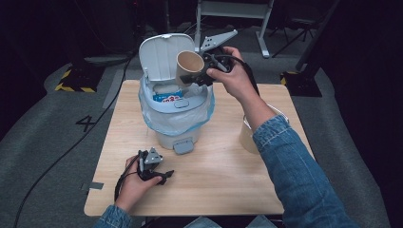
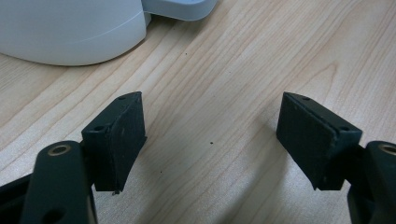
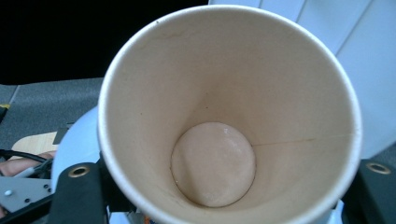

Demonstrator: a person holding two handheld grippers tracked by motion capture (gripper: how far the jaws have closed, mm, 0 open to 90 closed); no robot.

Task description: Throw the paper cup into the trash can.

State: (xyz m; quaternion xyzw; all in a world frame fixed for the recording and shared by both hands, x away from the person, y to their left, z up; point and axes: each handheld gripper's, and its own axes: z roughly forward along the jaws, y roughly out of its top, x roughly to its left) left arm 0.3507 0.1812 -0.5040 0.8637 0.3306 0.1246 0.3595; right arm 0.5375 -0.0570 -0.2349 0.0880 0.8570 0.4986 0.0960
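Dark floor and cable runs surrounded the pale wooden table [image 1: 223,175], where the white pedal bin [image 1: 173,107] stood with its lid [image 1: 164,57] tipped back and a clear liner bag [image 1: 199,116] folded over the rim. I had the right gripper [image 1: 197,76] up over the bin mouth, its jaws closed partway on the wall of an empty paper cup [image 1: 190,66], which hung tilted just above the opening, in front of the raised lid. In the right gripper view the cup [image 3: 229,116] was gripped near its rim, mouth toward the camera. To finish well, I judged the cup needed carrying a little further over the centre and lower before letting go, so it would not catch the lid or roll off the liner. A blue wrapper [image 1: 167,98] already lay inside. My right forearm reached across the table, wrist bent inward. The left gripper [image 1: 154,173] rested near the table's front edge, jaws standing wide apart, nothing between them, bin base [image 2: 70,32] just ahead.
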